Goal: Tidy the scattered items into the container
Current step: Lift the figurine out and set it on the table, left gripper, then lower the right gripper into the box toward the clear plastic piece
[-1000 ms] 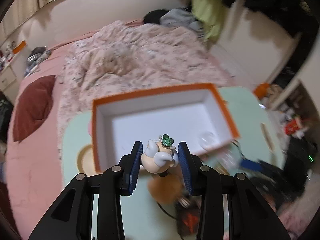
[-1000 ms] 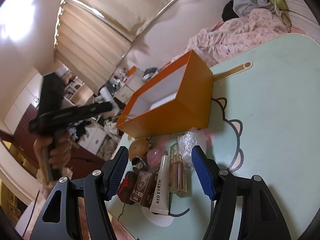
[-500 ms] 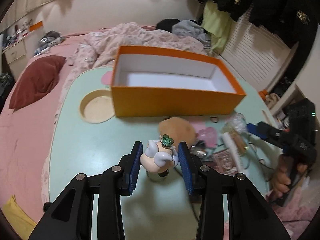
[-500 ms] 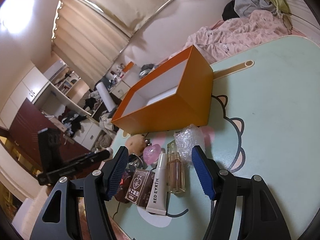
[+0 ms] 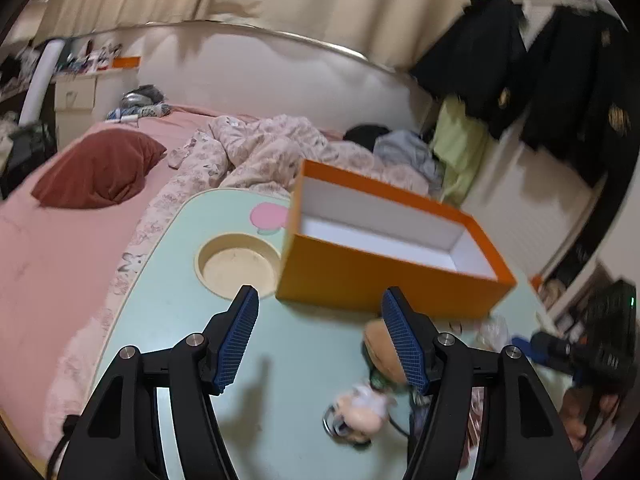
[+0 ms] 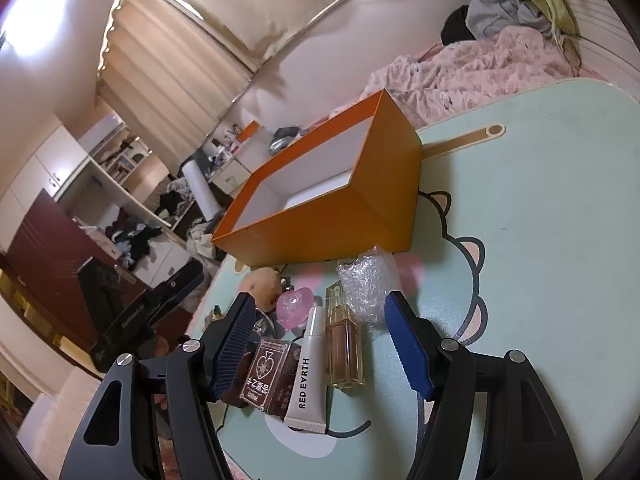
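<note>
My left gripper (image 5: pixel 320 336) has just been opening, empty; the small figurine (image 5: pixel 362 410) lies on the table (image 5: pixel 168 312) before the orange box (image 5: pixel 384 280). My right gripper (image 6: pixel 320 346) gapes over the white tube (image 6: pixel 306 376).

The box (image 5: pixel 384 280) is orange outside and white inside. The table (image 6: pixel 540 240) is pale mint green with a cartoon drawing in dark outline and pink patches. The tube (image 6: pixel 308 372) is white with dark lettering. The quilt (image 5: pixel 256 156) is pink with a small floral print.
</note>
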`<state>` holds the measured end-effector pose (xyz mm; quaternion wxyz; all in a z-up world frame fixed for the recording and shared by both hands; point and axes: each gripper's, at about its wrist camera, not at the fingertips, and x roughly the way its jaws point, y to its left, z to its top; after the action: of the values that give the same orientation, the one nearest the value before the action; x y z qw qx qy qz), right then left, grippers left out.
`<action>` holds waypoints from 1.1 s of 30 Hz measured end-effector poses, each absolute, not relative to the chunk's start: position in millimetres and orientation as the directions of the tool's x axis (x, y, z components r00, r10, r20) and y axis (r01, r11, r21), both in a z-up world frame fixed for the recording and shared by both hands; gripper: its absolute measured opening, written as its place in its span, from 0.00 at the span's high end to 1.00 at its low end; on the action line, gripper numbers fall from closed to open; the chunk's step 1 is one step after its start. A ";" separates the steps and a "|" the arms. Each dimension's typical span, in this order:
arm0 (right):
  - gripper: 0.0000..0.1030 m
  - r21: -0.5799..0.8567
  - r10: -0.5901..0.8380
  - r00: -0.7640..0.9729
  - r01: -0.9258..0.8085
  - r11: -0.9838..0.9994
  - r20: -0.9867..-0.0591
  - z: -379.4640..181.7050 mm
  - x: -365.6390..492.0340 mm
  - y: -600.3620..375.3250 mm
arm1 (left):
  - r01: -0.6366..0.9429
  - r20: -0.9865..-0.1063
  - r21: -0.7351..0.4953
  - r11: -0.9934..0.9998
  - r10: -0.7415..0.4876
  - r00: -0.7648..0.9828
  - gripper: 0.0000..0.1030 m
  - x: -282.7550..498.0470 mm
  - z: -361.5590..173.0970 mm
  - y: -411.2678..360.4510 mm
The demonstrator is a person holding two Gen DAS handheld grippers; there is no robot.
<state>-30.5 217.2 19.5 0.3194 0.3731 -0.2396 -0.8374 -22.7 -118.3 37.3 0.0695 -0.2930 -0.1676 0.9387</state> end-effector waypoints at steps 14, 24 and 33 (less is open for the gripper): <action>0.35 0.566 -0.697 -0.483 0.410 -0.715 -0.530 18.6 -19.9 199.0 | -0.031 -0.495 -0.535 -0.844 0.343 -0.798 0.37 -17.2 4.8 -141.8; 0.35 0.392 -0.567 -0.408 0.438 -0.809 -0.716 125.1 -71.2 149.1 | -0.049 -0.451 -0.523 -0.851 0.325 -0.831 0.37 9.8 6.8 -142.5; 0.35 0.325 -0.326 0.054 0.341 -0.882 -0.944 75.6 -153.2 48.5 | -0.047 -0.428 -0.516 -0.855 0.305 -0.851 0.37 25.5 3.6 -143.9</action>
<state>-153.2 48.5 75.6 0.2427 0.6842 0.0055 -0.6877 25.5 -143.9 3.6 0.0947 -0.2562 -0.2518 0.9284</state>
